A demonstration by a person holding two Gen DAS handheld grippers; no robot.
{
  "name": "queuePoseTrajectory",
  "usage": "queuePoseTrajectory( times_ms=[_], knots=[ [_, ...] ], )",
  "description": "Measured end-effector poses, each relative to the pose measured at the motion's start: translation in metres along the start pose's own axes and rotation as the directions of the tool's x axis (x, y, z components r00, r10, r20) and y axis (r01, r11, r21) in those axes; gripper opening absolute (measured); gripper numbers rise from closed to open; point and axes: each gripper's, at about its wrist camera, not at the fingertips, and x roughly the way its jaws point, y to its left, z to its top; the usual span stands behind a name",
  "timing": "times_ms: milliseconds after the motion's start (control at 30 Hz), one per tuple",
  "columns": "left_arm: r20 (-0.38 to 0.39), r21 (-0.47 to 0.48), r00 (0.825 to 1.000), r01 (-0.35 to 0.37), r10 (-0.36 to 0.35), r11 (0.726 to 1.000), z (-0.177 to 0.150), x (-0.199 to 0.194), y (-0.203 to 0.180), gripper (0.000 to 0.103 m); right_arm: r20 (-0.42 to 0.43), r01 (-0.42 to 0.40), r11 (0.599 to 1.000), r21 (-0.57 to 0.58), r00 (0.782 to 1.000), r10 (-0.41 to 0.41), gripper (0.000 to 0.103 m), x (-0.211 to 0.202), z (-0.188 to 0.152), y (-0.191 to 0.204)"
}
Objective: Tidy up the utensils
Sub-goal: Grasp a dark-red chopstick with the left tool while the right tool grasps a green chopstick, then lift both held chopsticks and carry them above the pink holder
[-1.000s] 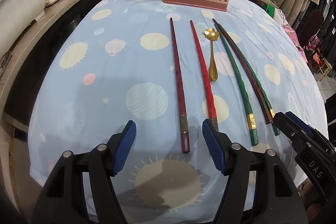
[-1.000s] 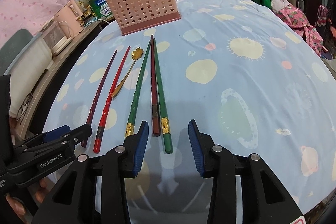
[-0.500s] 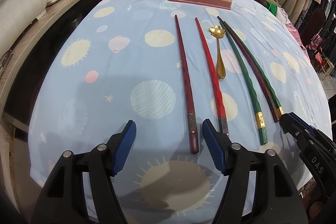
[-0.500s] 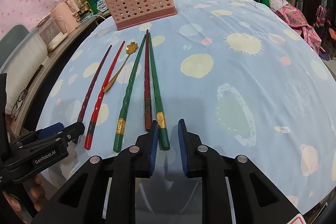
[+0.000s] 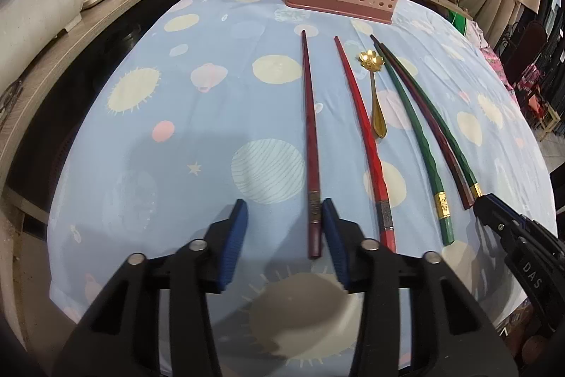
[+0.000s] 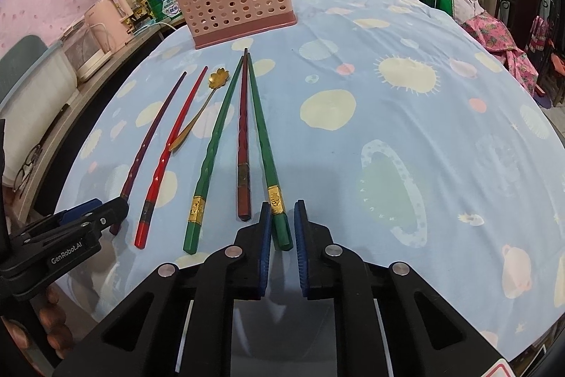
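Near the pink utensil basket (image 6: 236, 10), the right gripper (image 6: 283, 225) closes around a green chopstick (image 6: 263, 143); the left gripper (image 5: 284, 228) closes beside the dark-red chopstick (image 5: 310, 143).

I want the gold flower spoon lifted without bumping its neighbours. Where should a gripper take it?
Grip the gold spoon mid-handle, from above, jaws across it. It lies flat, its handle end beside the red chopstick, so the slim middle looks like the freest part.
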Motion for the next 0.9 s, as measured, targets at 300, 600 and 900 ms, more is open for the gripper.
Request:
queuePoseTrajectory(
  times_ms=[300,600,900],
  knots=[
    [-0.018,-0.050,0.997,0.078,-0.079,0.996,0.004,0.000,0.011,0.008,0.003,0.000,1.000,-0.011,1.000,0.000,0.009,-0.001,-0.001,0.002],
    [-0.009,-0.089,0.992,0.124,-0.125,0.988,0.010,-0.011,0.018,0.007,0.032,-0.024,1.000,-0.008,0.999,0.024,0.008,-0.012,0.004,0.004],
    [0.069,-0.060,0.989,0.134,-0.130,0.989,0.030,-0.044,0.015,0.007,0.104,-0.072,0.997,0.031,0.992,0.069,0.007,-0.039,0.026,0.000]
  ],
)
